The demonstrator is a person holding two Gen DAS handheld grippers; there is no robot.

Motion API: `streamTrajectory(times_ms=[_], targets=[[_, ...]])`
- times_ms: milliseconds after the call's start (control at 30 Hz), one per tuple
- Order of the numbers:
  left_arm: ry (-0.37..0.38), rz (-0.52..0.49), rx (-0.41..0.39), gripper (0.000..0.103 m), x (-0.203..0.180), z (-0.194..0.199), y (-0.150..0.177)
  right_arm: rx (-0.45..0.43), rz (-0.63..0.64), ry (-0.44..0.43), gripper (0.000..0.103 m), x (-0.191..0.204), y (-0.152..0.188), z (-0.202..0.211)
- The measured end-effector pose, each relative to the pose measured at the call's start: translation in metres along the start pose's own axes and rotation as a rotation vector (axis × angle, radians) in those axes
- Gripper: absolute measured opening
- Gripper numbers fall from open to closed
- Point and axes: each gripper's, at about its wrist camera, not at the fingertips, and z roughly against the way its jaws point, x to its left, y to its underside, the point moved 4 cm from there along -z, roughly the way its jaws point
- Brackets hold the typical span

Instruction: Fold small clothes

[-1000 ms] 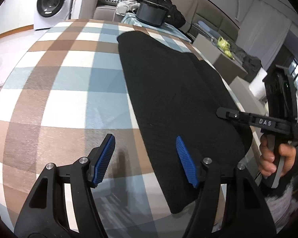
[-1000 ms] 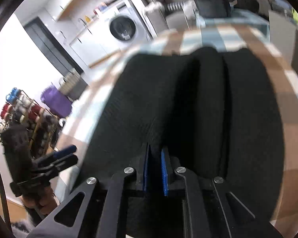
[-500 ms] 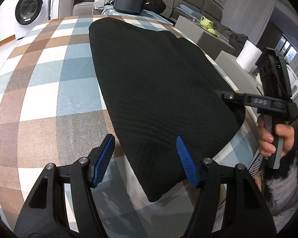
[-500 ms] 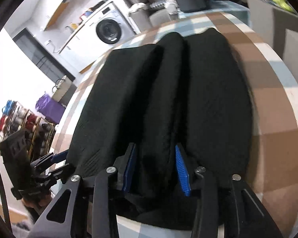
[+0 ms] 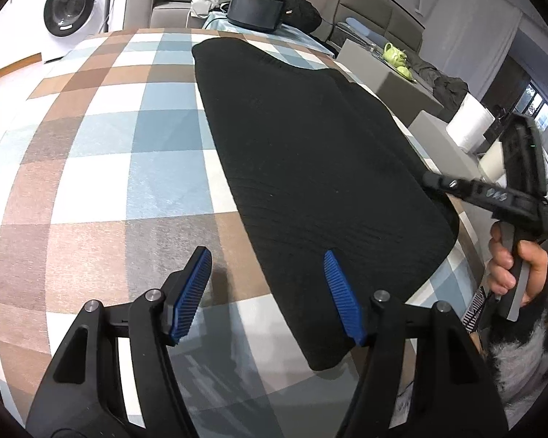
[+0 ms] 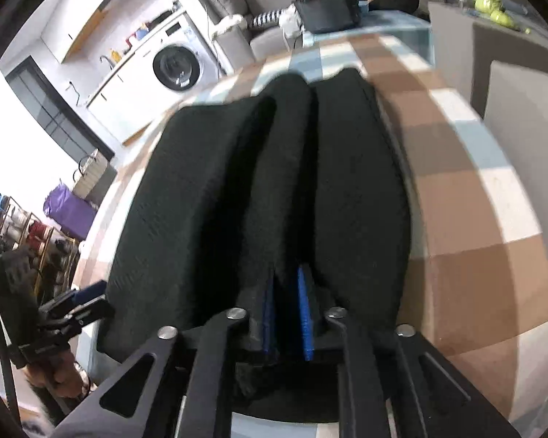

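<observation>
1. The right gripper (image 6: 286, 314) has a ridge of the black garment (image 6: 259, 189) between its blue pads (image 6: 304, 314). Its jaws have just been opening a little, yet they stand narrow, and the cloth is bunched up between them, so it is clamped on the garment.
2. From that pinch, the cloth runs away in long folds, with a deep crease on each side of the ridge.
3. The left gripper (image 5: 266, 292) hangs released, its jaws wide apart with nothing gripped between them. One pad (image 5: 341, 295) is over the near part of the garment (image 5: 310, 146), the other over bare cloth cover.
4. The garment lies spread along the bench (image 5: 102, 146), which is covered in a brown, blue and white check, nearer its right edge.
5. In the left wrist view, a hand (image 5: 511, 266) holds the right gripper's handle at the bench's right edge.
6. Beyond the bench stand a washing machine (image 5: 69, 11), a sofa (image 5: 171, 3) and a black box (image 5: 255, 9).
</observation>
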Motion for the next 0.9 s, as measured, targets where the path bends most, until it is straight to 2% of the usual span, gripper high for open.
streamTrajectory(times_ms=[33, 100, 167, 233, 300, 333, 367, 433, 500, 567, 633, 700, 733, 767, 833, 900], targets=[[-0.003, 0.006, -0.002, 0.061, 0.002, 0.0, -0.001, -0.02, -0.005, -0.033, 0.026, 0.004, -0.003, 0.005], [-0.009, 0.03, -0.003, 0.061, 0.008, -0.002, -0.004, -0.012, 0.0, -0.088, 0.028, 0.017, -0.005, 0.002], [-0.005, 0.053, -0.005, 0.061, 0.012, -0.004, -0.007, 0.022, 0.006, -0.174, 0.035, 0.033, -0.001, -0.008], [-0.011, 0.072, -0.012, 0.061, 0.015, -0.006, -0.009, 0.07, 0.013, -0.201, 0.036, 0.045, 0.006, -0.021], [-0.012, 0.094, -0.015, 0.061, 0.018, -0.008, -0.012, 0.103, 0.037, -0.166, 0.03, 0.051, 0.013, -0.038], [-0.011, 0.101, -0.014, 0.061, 0.019, -0.008, -0.013, 0.103, 0.053, -0.155, 0.011, 0.053, 0.015, -0.039], [-0.012, 0.107, -0.016, 0.061, 0.021, -0.008, -0.014, 0.08, 0.062, -0.176, 0.007, 0.056, 0.015, -0.034], [-0.013, 0.114, -0.021, 0.061, 0.021, -0.01, -0.016, 0.025, 0.086, -0.16, 0.007, 0.057, 0.011, -0.021], [0.0, 0.126, -0.018, 0.061, 0.02, -0.015, -0.019, 0.039, 0.091, -0.097, 0.007, 0.051, 0.01, -0.023], [0.009, 0.138, -0.011, 0.061, 0.019, -0.022, -0.023, 0.11, 0.087, -0.038, 0.014, 0.042, 0.015, -0.035], [0.014, 0.14, -0.017, 0.061, 0.016, -0.029, -0.028, 0.077, 0.06, -0.082, 0.019, 0.037, 0.015, -0.026], [0.026, 0.149, -0.031, 0.061, 0.015, -0.035, -0.034, 0.03, 0.068, -0.074, 0.031, 0.032, 0.014, -0.009], [0.029, 0.161, -0.041, 0.058, 0.015, -0.039, -0.038, 0.005, 0.066, -0.065, 0.043, 0.028, 0.013, -0.002], [0.028, 0.173, -0.046, 0.043, 0.016, -0.042, -0.041, -0.024, 0.055, -0.052, 0.049, 0.022, 0.012, 0.006], [0.027, 0.204, -0.033, 0.021, 0.018, -0.052, -0.046, -0.046, 0.024, -0.036, 0.049, 0.01, 0.011, 0.015], [0.024, 0.234, -0.056, 0.013, 0.021, -0.053, -0.051, -0.053, -0.01, -0.007, 0.049, 0.002, 0.011, 0.017]])
